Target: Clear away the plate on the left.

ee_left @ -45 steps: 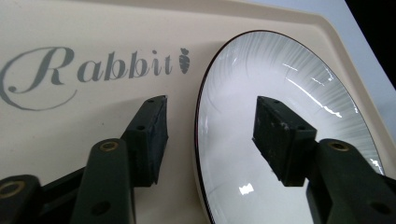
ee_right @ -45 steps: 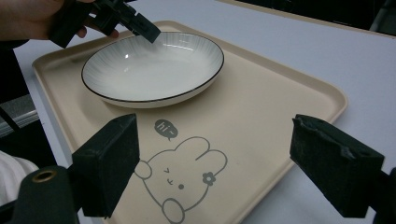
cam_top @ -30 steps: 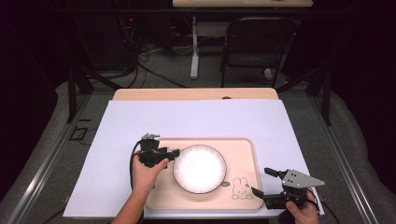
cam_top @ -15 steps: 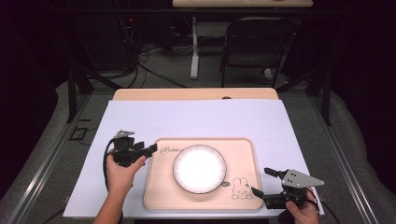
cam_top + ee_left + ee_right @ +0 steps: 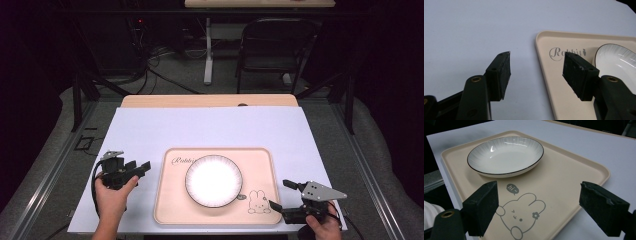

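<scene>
High view: left gripper (image 5: 141,166) off the tray's (image 5: 165,210) left edge, jaws apart, empty. Right gripper (image 5: 281,195) at the tray's right corner, jaws spread, empty. Plate (image 5: 214,180) lies between them on the tray.

Left gripper view: tray rim (image 5: 541,50) between the fingers, plate (image 5: 616,58) beyond the right one.

Right gripper view: plate (image 5: 505,153) ahead, beyond the left finger; rabbit drawing (image 5: 520,216) between the fingers.

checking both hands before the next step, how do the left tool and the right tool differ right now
The left tool hovers over the white sheet, off the beige rabbit tray; the right tool sits at the tray's near right corner. The right tool carries a grey three-cornered plate; the left tool's top is mostly black. Both stand open and empty, pointing toward the white plate.
</scene>
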`<state>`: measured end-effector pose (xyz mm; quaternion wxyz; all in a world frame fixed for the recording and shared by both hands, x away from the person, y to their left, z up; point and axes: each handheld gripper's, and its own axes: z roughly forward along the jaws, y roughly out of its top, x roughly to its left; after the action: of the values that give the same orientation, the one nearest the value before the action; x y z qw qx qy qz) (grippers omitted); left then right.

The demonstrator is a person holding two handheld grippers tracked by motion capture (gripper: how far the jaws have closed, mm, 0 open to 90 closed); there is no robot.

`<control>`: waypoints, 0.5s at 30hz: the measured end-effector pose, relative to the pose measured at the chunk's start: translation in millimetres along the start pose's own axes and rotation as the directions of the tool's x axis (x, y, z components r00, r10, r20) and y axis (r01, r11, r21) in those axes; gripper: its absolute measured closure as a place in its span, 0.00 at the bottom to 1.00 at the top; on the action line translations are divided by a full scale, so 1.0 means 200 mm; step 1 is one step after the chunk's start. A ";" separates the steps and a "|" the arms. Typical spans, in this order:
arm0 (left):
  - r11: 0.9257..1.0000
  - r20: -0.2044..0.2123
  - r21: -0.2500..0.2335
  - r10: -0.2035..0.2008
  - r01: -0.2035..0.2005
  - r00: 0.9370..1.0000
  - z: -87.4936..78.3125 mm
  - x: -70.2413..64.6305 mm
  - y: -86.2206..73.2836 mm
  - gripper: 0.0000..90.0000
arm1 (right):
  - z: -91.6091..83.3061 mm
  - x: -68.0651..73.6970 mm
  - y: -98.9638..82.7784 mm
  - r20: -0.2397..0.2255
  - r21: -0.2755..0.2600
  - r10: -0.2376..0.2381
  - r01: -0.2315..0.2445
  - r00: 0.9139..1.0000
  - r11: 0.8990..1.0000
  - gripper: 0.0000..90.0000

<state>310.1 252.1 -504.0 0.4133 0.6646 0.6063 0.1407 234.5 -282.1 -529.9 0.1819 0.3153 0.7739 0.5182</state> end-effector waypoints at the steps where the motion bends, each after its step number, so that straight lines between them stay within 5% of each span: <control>1: 1.000 -0.004 -0.022 -0.010 0.010 1.000 0.00 0.02 -0.02 0.43 | 0.00 0.00 0.00 0.002 -0.002 -0.001 0.001 1.000 1.000 0.17; 9: 0.999 -0.034 -0.024 -0.023 0.022 0.999 0.01 0.08 -0.10 0.44 | 0.00 0.00 0.00 0.001 -0.004 -0.004 0.004 1.000 1.000 0.17; 15: 0.998 -0.012 0.005 -0.062 0.062 0.998 0.05 0.11 -0.14 0.44 | 0.00 0.00 0.00 0.001 -0.004 -0.003 0.003 1.000 1.000 0.17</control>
<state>302.9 267.2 -537.6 0.4120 0.6458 0.6295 0.1301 233.5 -282.1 -529.8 0.1838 0.3139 0.7733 0.5193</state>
